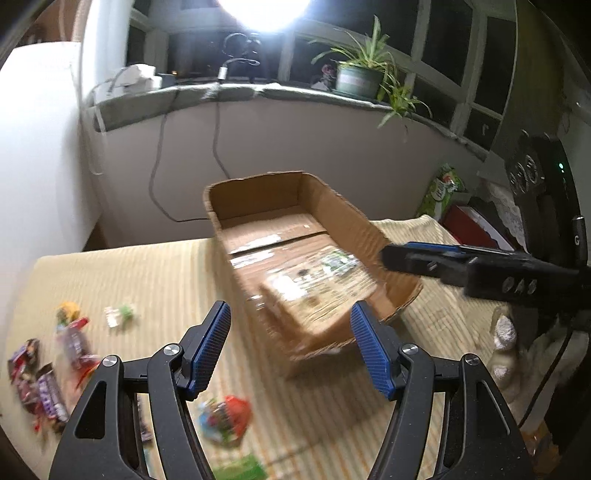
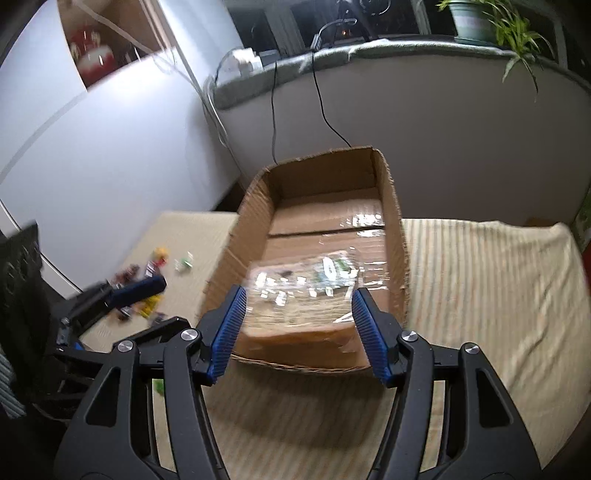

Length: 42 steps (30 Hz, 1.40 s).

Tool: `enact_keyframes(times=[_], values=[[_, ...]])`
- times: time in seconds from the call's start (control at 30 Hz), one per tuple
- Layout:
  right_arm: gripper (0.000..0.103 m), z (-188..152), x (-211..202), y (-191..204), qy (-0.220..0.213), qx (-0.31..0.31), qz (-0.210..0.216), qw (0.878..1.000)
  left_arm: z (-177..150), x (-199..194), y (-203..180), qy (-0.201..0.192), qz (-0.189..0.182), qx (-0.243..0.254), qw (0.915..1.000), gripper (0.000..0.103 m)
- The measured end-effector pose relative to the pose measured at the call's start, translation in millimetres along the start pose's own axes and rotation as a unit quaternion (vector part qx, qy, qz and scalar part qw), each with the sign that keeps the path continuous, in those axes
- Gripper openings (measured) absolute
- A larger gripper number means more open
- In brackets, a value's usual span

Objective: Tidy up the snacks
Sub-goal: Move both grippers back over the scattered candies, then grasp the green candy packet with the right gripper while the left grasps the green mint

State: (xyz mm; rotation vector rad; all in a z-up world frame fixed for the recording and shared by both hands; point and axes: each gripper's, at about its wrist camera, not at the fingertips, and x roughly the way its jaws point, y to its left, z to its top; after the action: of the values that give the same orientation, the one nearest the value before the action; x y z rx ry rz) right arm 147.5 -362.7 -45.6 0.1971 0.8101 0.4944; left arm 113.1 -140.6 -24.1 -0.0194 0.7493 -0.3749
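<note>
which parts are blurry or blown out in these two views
Left wrist view: the lamp is blown out white, and the cardboard box and snacks are motion-smeared. Right wrist view: no glare source, but the box front and snacks are blurred; straight edges bow from the fisheye.

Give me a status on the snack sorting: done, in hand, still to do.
Done: nothing that shows; the cardboard box holds no loose snacks, only taped labels on its floor. In hand: nothing; the left gripper and right gripper both have their jaws open and hold nothing. Left: all of it. The candy bars, the red packet and small sweets lie on the striped cloth beside the box.
</note>
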Motion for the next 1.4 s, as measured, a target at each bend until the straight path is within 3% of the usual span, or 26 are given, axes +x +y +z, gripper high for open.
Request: enact_keyframes(times=[0.1, 0.27, 0.6, 0.77, 0.93, 1.0, 1.2, 1.4], values=[[0.065, -4.3, -4.5, 2.0, -0.012, 0.012, 0.019, 1.0, -8.2, -13.6, 18.3, -0.004, 0.014, -0.017, 0.9997, 0.067], [0.074, -12.5, -1.1, 25.9, 0.007, -0.047, -0.004, 0.999, -26.6, -41.5, 54.1, -0.013, 0.045, -0.051, 0.9976, 0.067], [0.074, -46.9, 17.2, 82.8, 0.049, -0.141, 0.023, 0.989, -83.8, -79.6, 106.3, 0.008, 0.101, -0.107, 0.9891, 0.067], [0.074, -69.4, 34.8, 116.6, 0.084, -0.2, 0.045, 0.975, -110.6, -79.8, 114.9, 0.033, 0.098, -0.127, 0.9865, 0.055], [0.051, -92.8, 52.2, 146.1, 0.124, -0.261, 0.063, 0.955, -121.7, -71.6, 112.4, 0.049, 0.082, -0.131, 0.9867, 0.049], [0.046, -99.9, 59.2, 153.4, 0.142, -0.278, 0.069, 0.948, -124.7, -69.0, 111.7, 0.054, 0.078, -0.13, 0.987, 0.048], [0.039, -110.5, 77.0, 164.0, 0.176, -0.323, 0.06, 0.928, -129.1, -59.8, 109.8, 0.067, 0.076, -0.124, 0.9872, 0.048], [0.039, -111.1, 94.2, 172.9, 0.194, -0.363, 0.043, 0.91, -129.4, -50.0, 108.4, 0.079, 0.084, -0.11, 0.9873, 0.048]])
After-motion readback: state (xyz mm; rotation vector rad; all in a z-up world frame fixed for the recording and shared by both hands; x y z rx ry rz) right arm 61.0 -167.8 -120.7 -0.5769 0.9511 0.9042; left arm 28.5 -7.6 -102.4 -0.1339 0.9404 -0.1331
